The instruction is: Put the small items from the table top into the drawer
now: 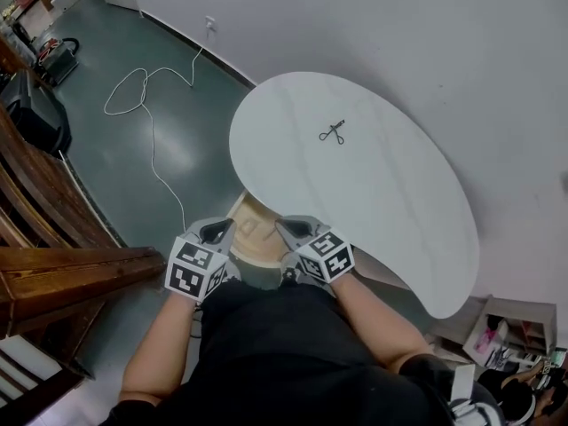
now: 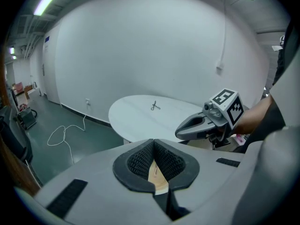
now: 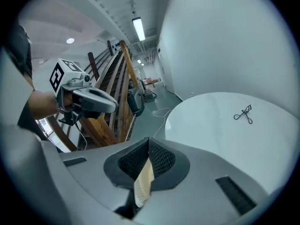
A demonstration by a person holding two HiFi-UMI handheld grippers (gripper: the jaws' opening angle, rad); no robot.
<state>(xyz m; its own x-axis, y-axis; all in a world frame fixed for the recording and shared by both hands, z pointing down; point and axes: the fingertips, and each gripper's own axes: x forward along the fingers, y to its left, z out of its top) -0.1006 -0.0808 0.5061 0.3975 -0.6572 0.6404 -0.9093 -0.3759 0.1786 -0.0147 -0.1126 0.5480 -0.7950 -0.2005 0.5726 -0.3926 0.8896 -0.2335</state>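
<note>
On the counter [image 1: 382, 185], one eyelash curler [image 1: 333, 133] lies unstowed (the only item seen); the drawer [image 1: 253, 240] below stands open. Left tongs [image 1: 216, 232] and right tongs [image 1: 297, 229] are both pressed together, empty.

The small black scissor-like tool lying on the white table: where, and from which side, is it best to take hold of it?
Probably at the narrow middle, where its thin arms seem to cross, coming from straight above. The black tool lies flat and alone on the white table, so a sideways approach finds nothing to pinch. The looped ends look wider and harder to close on.
</note>
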